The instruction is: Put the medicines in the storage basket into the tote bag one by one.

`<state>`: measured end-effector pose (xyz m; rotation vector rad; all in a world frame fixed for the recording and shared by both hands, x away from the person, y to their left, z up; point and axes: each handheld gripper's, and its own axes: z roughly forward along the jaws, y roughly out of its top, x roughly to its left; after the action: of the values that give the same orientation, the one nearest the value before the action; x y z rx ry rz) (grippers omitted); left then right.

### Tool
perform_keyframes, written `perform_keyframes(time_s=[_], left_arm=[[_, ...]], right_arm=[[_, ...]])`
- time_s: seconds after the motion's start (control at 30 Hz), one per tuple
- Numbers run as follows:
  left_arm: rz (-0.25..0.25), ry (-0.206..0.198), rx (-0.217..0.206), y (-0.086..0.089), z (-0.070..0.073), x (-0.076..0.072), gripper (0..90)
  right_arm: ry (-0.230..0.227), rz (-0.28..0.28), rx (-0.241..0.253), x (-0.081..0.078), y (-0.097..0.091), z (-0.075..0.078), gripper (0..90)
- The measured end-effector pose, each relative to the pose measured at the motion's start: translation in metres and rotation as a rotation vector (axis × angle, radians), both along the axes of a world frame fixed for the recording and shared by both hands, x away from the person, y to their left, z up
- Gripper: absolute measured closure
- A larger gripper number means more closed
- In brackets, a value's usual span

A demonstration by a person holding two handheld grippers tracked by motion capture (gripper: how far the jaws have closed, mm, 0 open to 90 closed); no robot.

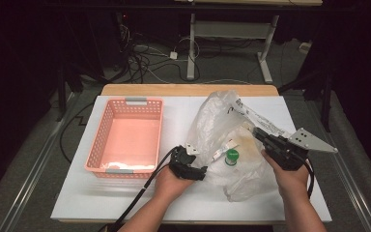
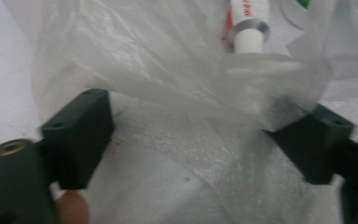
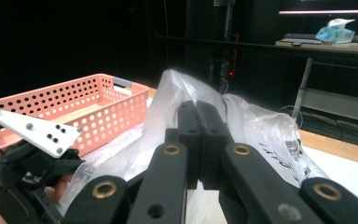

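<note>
Two claws: right claw (image 3: 200,140) pinches the bag (image 1: 222,121) edge, left claw (image 2: 191,135) wide around film.

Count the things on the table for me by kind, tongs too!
Tongs: 2, the left tongs and the right tongs
Pink basket: 1
Plastic bag: 1
Tube: 1
Green-capped thing: 1
Total: 6

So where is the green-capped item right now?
In the high view the green-capped item lies inside the clear plastic bag on the table's right half, between the left tool and right tool, beside a white tube.
</note>
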<state>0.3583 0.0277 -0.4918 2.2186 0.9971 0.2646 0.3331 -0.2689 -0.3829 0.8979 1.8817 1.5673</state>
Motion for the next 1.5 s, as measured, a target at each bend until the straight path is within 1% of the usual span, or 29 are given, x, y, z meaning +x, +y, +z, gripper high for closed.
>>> perform_keyframes(time_s=[0.03, 0.1, 0.13, 0.2, 0.27, 0.37, 0.4, 0.47, 0.5, 0.53, 0.57, 0.73, 0.83, 0.97, 1.1, 1.2, 1.3, 1.5], left_arm=[[-0.013, -0.009, -0.010, 0.001, 0.000, -0.002, 26.8], [-0.018, -0.017, -0.023, 0.002, 0.000, -0.003, 40.3], [-0.020, -0.016, -0.033, 0.003, 0.000, -0.004, 48.0], [-0.021, -0.020, -0.040, 0.004, 0.000, -0.004, 63.0], [-0.035, -0.020, -0.047, 0.003, 0.000, -0.005, 73.9], [-0.051, -0.005, -0.059, 0.005, 0.000, -0.004, 85.3], [-0.051, -0.004, -0.062, 0.004, 0.000, -0.004, 87.4], [-0.053, -0.008, -0.069, 0.005, 0.000, -0.004, 88.0], [-0.067, -0.004, -0.075, 0.006, 0.000, -0.004, 88.1], [-0.072, -0.004, -0.079, 0.007, 0.000, -0.005, 88.2], [-0.074, -0.010, -0.085, 0.007, 0.000, -0.005, 88.2], [-0.062, -0.064, -0.143, 0.014, 0.001, -0.011, 88.3], [-0.063, -0.098, -0.164, 0.016, 0.002, -0.014, 88.3], [-0.071, -0.131, -0.172, 0.017, 0.003, -0.018, 88.3], [-0.072, -0.160, -0.191, 0.018, 0.003, -0.021, 88.3], [-0.078, -0.187, -0.191, 0.018, 0.005, -0.025, 88.3], [-0.085, -0.197, -0.206, 0.017, 0.006, -0.028, 88.3], [-0.087, -0.239, -0.227, 0.016, 0.016, -0.035, 88.3]], right_arm=[[0.002, 0.000, 0.001, 0.000, 0.001, 0.000, 90.0], [0.005, 0.002, -0.004, 0.000, 0.001, -0.001, 90.0], [0.006, 0.003, -0.006, 0.000, 0.002, -0.001, 90.0], [0.010, 0.001, -0.008, -0.001, 0.002, -0.002, 90.0], [0.014, 0.000, -0.011, -0.002, 0.003, -0.003, 90.0], [0.021, -0.001, -0.014, -0.003, 0.003, -0.004, 90.0], [0.020, -0.001, -0.017, -0.003, 0.003, -0.005, 90.0], [0.020, -0.002, -0.020, -0.004, 0.003, -0.006, 90.0], [0.020, -0.002, -0.022, -0.004, 0.002, -0.006, 90.0], [0.028, -0.005, -0.019, -0.005, 0.002, -0.006, 90.0], [0.022, -0.004, -0.020, -0.005, 0.002, -0.006, 90.0], [0.020, -0.006, -0.021, -0.008, 0.000, -0.006, 90.0], [0.021, -0.008, -0.017, -0.009, 0.000, -0.007, 90.0], [0.019, -0.009, -0.017, -0.010, 0.000, -0.008, 90.0], [0.017, -0.011, -0.016, -0.010, 0.000, -0.009, 90.0], [0.017, -0.011, -0.017, -0.011, 0.000, -0.009, 90.0], [0.013, -0.012, -0.015, -0.012, 0.000, -0.009, 90.0], [0.007, -0.007, -0.014, -0.012, 0.001, -0.009, 90.0]])
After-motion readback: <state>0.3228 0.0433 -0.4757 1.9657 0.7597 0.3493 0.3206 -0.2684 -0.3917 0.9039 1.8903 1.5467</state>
